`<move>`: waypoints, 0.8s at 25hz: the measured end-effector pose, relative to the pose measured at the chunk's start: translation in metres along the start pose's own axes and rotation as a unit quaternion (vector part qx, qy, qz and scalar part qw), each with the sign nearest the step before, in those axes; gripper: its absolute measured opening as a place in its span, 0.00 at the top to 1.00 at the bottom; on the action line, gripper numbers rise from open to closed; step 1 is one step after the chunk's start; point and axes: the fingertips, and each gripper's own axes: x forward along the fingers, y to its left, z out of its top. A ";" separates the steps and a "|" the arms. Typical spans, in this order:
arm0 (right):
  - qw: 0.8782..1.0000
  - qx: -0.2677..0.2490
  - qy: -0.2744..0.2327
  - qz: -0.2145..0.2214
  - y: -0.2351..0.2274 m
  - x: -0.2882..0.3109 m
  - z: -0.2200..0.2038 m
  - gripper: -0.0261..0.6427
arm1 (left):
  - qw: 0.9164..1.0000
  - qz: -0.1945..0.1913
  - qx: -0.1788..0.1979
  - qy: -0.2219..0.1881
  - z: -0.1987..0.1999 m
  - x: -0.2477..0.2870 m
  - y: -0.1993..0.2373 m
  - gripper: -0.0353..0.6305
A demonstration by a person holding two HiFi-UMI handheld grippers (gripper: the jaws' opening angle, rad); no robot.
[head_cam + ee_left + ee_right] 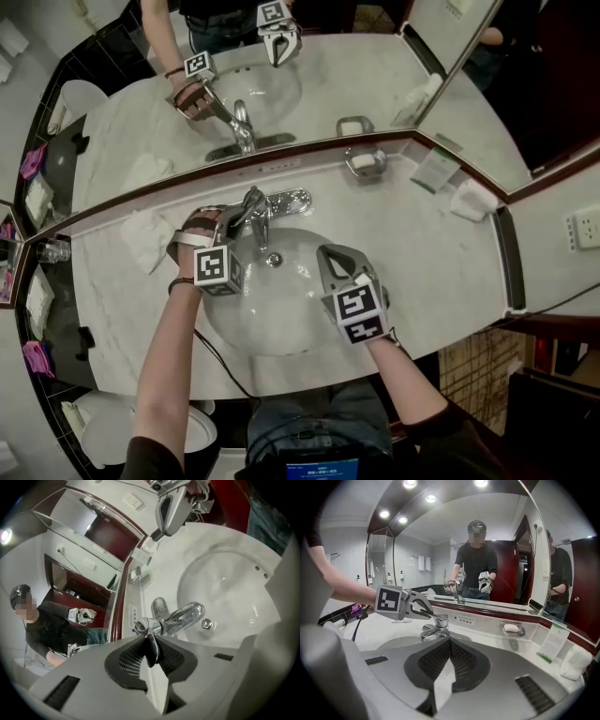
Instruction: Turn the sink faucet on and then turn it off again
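A chrome faucet (255, 208) stands at the back rim of the white sink basin (281, 319). My left gripper (234, 221) reaches it from the left and is shut on its thin lever handle (152, 654), which sits between the dark pads. The spout (187, 613) points over the drain (206, 624), and no water stream shows. In the right gripper view the left gripper (423, 611) grips the lever on top of the faucet (435, 629). My right gripper (330, 253) hangs over the basin's right half, shut with nothing between its pads (461, 660).
A soap dish (364, 162) with a bar sits behind the basin to the right, then a card (436, 169) and a white packet (472, 200). A folded white towel (145, 239) lies left of the faucet. The mirror (309, 84) rises behind the marble counter (431, 272).
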 end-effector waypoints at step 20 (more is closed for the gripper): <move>1.000 0.006 -0.005 0.002 -0.001 -0.004 0.005 0.93 | 0.985 -0.171 0.027 0.008 0.005 0.015 0.008 0.85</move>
